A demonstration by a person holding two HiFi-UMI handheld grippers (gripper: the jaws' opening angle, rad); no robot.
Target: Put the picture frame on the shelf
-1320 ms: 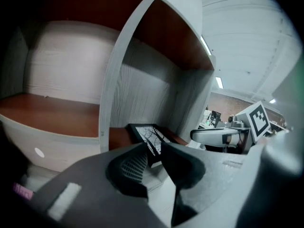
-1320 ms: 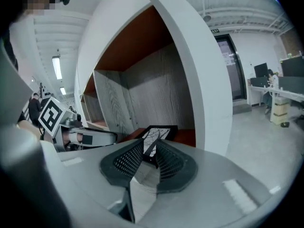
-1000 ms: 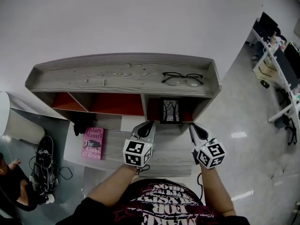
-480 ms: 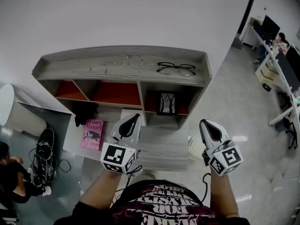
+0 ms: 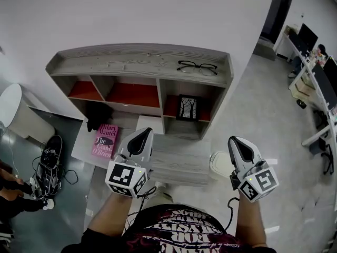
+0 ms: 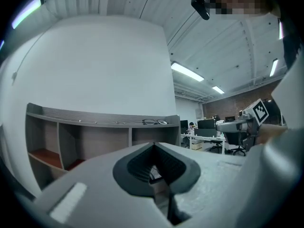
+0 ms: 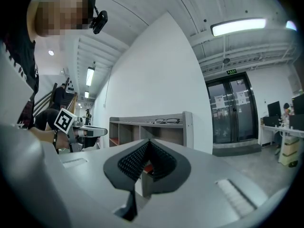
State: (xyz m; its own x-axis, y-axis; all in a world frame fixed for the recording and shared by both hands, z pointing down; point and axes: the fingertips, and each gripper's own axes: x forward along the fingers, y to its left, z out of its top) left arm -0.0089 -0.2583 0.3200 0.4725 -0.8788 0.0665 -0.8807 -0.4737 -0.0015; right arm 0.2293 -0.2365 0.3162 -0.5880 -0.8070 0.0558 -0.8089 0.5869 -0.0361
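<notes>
Frame [image 5: 188,108] sits in the right-hand bay of the shelf [image 5: 138,74], upright as far as I can tell, with its face to the camera. It's not in either claw. In the head view both claws hang in front of the shelf, well apart from it, and the frame lies beyond and between them. Left claw [image 5: 141,137] is clenched on nothing: tips meet in its own view, only the hollow between the pads is left. Right claw [image 5: 238,144] is the same, tips together and empty. Glasses [image 5: 197,66] lie on the shelf top, above the frame's bay. Book [image 5: 107,141] lies flat on the surface [image 5: 179,159] in front of the shelf, on the left. Hard to read: both gripper views have their lower half filled by claw body, so the frame's bay is mostly covered. Something pale shows through the left pad hollow, too small to name. Frame's picture is too small to make out beyond dark lines on a pale ground. A dark object under the shelf's left bays is unclear.
</notes>
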